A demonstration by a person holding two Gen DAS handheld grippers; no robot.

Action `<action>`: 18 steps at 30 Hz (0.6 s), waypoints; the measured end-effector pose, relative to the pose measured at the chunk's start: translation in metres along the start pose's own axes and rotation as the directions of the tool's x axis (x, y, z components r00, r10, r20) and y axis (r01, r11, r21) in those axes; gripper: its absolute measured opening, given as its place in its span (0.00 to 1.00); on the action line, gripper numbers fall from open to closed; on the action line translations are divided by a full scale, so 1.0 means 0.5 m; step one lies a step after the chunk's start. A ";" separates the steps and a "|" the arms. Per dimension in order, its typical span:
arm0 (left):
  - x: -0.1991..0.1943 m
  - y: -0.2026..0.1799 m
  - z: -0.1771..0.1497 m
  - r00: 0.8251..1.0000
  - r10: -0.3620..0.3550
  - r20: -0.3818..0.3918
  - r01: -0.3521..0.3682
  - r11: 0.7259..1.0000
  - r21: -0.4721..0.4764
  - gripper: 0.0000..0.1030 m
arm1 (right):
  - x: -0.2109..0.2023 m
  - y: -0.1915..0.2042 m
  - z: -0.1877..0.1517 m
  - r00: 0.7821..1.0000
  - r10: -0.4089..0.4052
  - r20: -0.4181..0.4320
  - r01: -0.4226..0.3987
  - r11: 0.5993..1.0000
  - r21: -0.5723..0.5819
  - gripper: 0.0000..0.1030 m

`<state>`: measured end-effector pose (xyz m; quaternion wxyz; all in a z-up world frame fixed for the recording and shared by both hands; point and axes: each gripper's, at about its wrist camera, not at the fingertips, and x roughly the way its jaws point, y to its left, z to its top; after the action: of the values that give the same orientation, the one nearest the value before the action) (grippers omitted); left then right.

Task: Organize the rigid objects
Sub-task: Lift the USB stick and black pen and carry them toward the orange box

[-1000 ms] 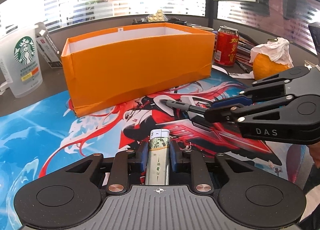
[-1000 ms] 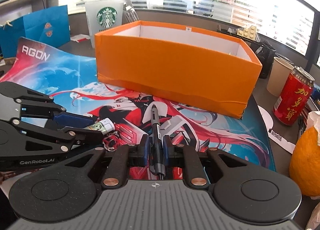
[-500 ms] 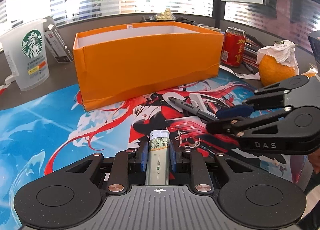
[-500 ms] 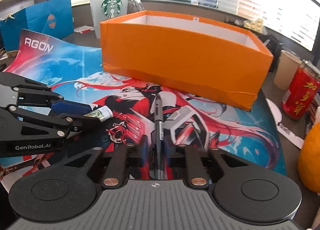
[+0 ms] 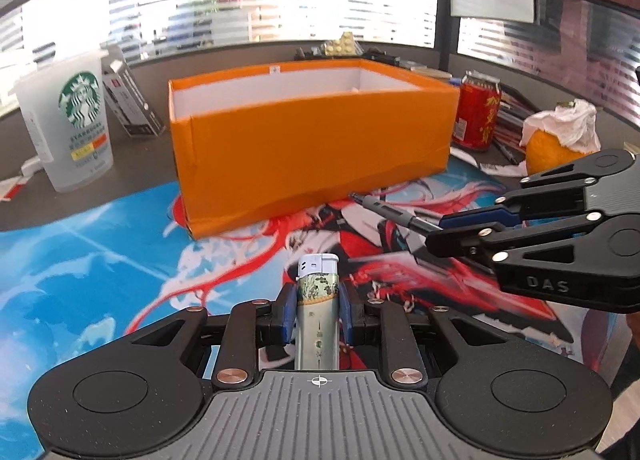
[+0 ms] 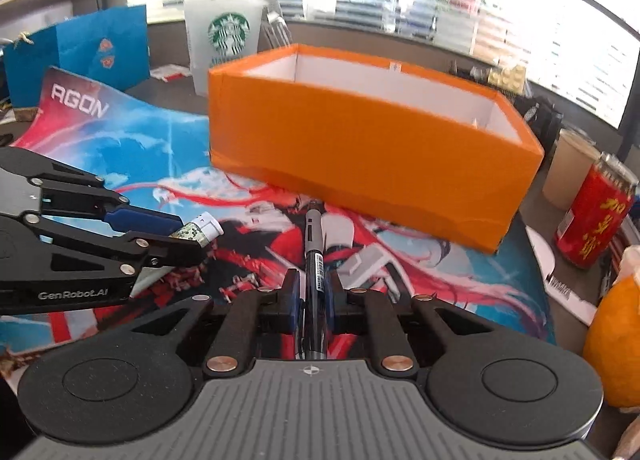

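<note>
My left gripper (image 5: 318,302) is shut on a lighter (image 5: 318,288) with a patterned green wrap and white top. It also shows in the right wrist view (image 6: 198,230). My right gripper (image 6: 311,292) is shut on a dark pen (image 6: 312,244) with a barcode label, pointing forward. The pen also shows in the left wrist view (image 5: 394,214). An open orange box (image 5: 312,148) with a white inside stands on the mat ahead of both grippers, also in the right wrist view (image 6: 372,148). Both grippers are held above the mat, short of the box.
A printed desk mat (image 5: 100,260) covers the table. A Starbucks cup (image 5: 76,120) stands left of the box. A red can (image 5: 476,112) and an orange under tissue (image 5: 556,144) are to the right. A blue paper bag (image 6: 80,52) stands at far left.
Both grippers have risen and moved toward the orange box, with the lighter and the pen still held. The box's white inside now shows more.
</note>
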<state>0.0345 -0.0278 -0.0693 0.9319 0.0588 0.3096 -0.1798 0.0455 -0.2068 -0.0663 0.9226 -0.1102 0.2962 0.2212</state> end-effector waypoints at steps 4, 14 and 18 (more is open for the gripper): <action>-0.022 0.000 0.019 0.999 0.010 0.030 -0.010 1.000 0.006 0.20 | -0.025 0.004 0.015 0.999 0.002 0.037 -0.002 1.000 -0.003 0.12; -0.054 0.009 0.055 0.997 0.015 0.077 -0.015 1.000 0.003 0.19 | -0.055 0.007 0.044 0.996 0.001 0.087 -0.001 1.000 -0.001 0.12; -0.065 0.015 0.075 0.995 0.018 0.101 -0.019 1.000 0.004 0.19 | -0.070 0.004 0.057 0.994 -0.002 0.112 0.003 1.000 -0.004 0.12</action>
<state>0.0336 -0.0194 -0.0199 0.9478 0.0549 0.2610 -0.1747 0.0334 -0.2077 -0.0229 0.9378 -0.0997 0.2433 0.2265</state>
